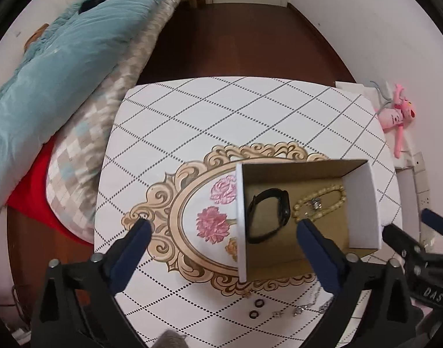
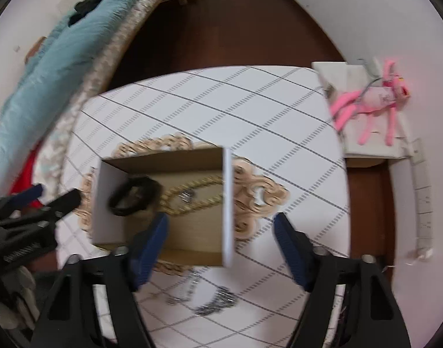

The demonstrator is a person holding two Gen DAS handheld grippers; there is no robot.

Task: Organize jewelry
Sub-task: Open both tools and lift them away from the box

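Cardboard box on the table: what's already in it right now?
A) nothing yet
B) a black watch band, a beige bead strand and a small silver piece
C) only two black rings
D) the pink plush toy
B: the left wrist view shows the black watch band, the beige bead strand and a small silver piece lying inside the cardboard box, while the black rings sit outside on the table.

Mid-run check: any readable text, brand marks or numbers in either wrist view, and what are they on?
"DAS": white letters on the black body of the right gripper, seen at the lower right edge of the left wrist view.
Print on the pink plush toy: too small to read.
Embossed lettering on the left gripper in the right wrist view: blurred, unreadable.
Nothing else legible.
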